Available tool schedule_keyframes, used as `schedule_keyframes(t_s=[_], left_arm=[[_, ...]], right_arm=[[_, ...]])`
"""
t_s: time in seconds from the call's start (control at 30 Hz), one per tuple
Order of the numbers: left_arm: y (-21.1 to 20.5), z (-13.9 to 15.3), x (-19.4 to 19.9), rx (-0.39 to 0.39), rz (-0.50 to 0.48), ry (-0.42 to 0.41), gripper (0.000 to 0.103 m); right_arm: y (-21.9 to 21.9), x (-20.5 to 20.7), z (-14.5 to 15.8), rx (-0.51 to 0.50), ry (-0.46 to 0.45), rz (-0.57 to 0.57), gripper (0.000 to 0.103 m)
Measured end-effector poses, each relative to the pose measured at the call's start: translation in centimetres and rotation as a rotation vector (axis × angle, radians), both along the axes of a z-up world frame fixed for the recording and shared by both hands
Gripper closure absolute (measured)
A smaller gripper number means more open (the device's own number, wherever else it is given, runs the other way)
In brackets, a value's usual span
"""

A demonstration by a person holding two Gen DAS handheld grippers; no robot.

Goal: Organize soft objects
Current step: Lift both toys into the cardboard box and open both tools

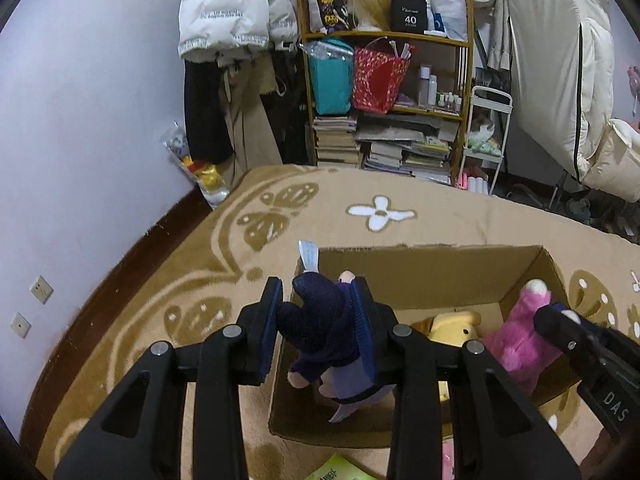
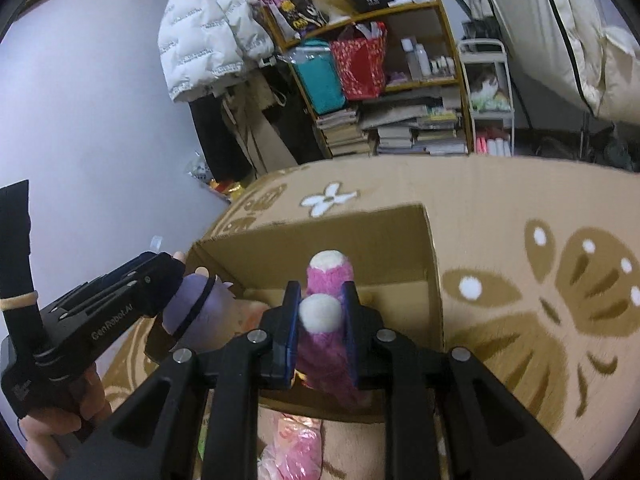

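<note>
My left gripper [image 1: 318, 306] is shut on a dark purple plush doll [image 1: 324, 336] with a lilac body and holds it over the left part of an open cardboard box [image 1: 420, 276]. My right gripper [image 2: 321, 312] is shut on a pink plush toy [image 2: 326, 344] with white tips and holds it over the right part of the same box [image 2: 320, 240]. In the left wrist view the pink plush [image 1: 520, 336] and right gripper [image 1: 560, 322] show at the right. A yellow plush [image 1: 456, 330] lies in the box.
The box stands on a tan blanket with butterfly patterns [image 1: 280, 216]. A pink packaged item [image 2: 296, 444] and a green packet [image 1: 340, 470] lie in front of the box. A cluttered bookshelf [image 1: 384, 92], hanging coats and a wall stand behind.
</note>
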State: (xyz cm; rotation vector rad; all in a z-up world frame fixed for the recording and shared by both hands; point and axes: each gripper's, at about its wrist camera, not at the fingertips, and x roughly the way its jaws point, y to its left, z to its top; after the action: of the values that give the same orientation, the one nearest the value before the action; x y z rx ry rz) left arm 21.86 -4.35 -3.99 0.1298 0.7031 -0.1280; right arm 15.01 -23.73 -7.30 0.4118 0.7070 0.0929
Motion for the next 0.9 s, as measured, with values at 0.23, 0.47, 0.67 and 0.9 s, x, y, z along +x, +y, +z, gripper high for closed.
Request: schedule_keyframes(t_s=[0.23, 0.47, 0.67, 0.9], left_arm=[[-0.1, -0.5, -0.4, 0.007, -0.002, 0.012, 0.068], [0.0, -0.4, -0.6, 0.028, 0.011, 0.012, 0.055], [0.7, 0.6, -1.0, 0.026, 0.042, -0.008, 0.038], [1.5, 2.1, -2.1, 0.056, 0.069, -0.060, 0.018]], right_arm=[[0.0, -0.4, -1.0, 0.014, 0.025, 0.002, 0.079], [0.3, -0.3, -0.4, -0.004, 0.035, 0.015, 0.072], [0.2, -0.9, 0.5, -0.007, 0.016, 0.010, 0.056], [0.7, -1.8, 2.5, -0.038, -0.018, 0.014, 0.029]])
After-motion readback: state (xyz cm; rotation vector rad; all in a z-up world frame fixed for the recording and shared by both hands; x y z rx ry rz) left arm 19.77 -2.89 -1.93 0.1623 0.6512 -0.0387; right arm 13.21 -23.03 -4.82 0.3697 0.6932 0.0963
